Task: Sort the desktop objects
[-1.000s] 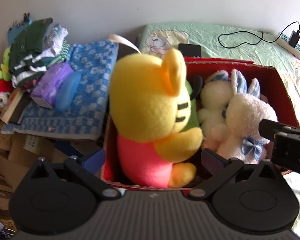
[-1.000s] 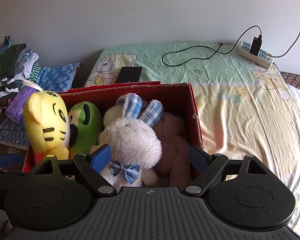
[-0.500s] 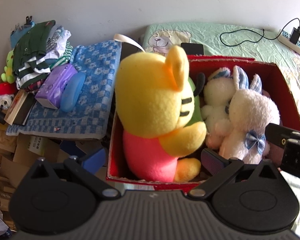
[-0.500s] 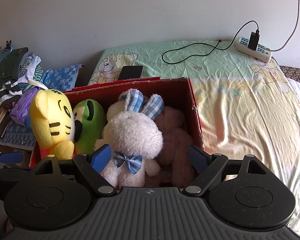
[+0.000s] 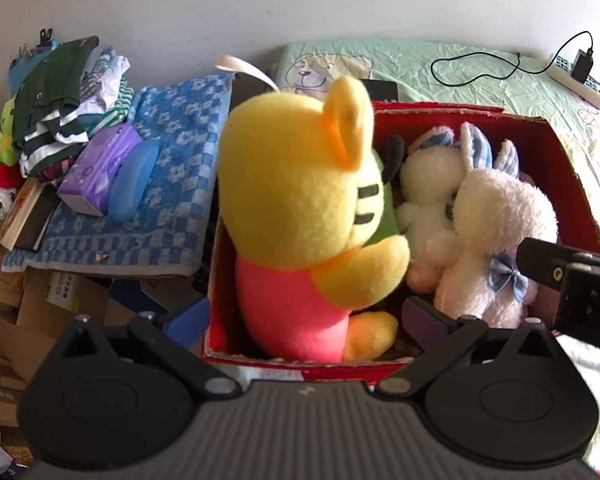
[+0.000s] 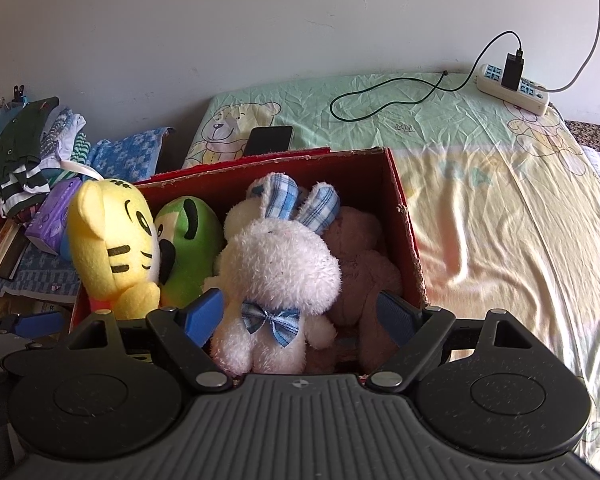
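Note:
A red cardboard box (image 5: 540,132) (image 6: 404,216) on the bed holds several plush toys. At its left end stands a yellow tiger with a pink body (image 5: 300,208) (image 6: 112,240). Beside it are a green plush (image 6: 188,240), a white rabbit with a blue bow (image 6: 276,272) (image 5: 496,240) and a pinkish bear (image 6: 360,264). My left gripper (image 5: 306,320) is open, its fingers wide on either side of the tiger's body and apart from it. My right gripper (image 6: 300,316) is open in front of the rabbit. Neither holds anything.
A phone (image 6: 268,140), a green cable and a power strip (image 6: 512,88) lie on the bed sheet beyond the box. Left of the box are a blue towel (image 5: 172,184), a purple tissue pack (image 5: 96,168), a clothes pile (image 5: 60,92), books and cardboard.
Both grippers have drawn back from the box, staying open. The tiger and the other toys stay where they were in the box.

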`<move>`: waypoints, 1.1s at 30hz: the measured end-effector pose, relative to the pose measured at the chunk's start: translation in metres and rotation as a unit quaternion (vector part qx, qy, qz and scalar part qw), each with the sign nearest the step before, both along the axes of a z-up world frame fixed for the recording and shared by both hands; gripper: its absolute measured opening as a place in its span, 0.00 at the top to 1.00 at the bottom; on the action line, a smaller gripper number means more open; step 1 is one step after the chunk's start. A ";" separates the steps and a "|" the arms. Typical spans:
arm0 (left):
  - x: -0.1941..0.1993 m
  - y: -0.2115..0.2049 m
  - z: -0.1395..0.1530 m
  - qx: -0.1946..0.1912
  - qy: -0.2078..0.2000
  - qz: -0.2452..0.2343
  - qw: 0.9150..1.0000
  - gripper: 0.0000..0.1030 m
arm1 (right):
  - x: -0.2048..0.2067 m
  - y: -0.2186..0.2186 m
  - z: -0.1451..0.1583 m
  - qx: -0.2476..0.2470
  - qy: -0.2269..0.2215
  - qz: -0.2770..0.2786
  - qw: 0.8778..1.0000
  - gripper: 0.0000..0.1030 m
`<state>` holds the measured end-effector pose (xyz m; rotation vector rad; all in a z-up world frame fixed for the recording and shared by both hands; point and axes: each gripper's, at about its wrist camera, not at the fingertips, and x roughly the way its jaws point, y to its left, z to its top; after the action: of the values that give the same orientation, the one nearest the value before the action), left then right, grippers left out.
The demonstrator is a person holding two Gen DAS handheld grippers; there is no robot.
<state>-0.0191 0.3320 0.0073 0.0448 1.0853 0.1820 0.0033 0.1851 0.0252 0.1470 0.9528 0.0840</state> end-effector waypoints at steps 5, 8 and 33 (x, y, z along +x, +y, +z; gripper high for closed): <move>0.009 -0.001 0.003 0.003 0.001 -0.003 1.000 0.01 | 0.008 -0.003 -0.001 0.017 0.019 -0.002 1.000 0.21; 0.017 0.001 0.007 0.003 0.004 -0.007 1.000 0.01 | 0.013 -0.003 0.002 0.025 0.023 -0.004 0.999 0.24; 0.035 -0.034 0.007 0.015 0.030 -0.038 0.999 0.01 | 0.020 -0.030 0.006 0.016 0.022 -0.037 0.999 0.34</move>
<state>0.0157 0.2984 0.0144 0.1187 1.1393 0.1300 0.0236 0.1548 0.0307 0.2147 0.9897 0.0280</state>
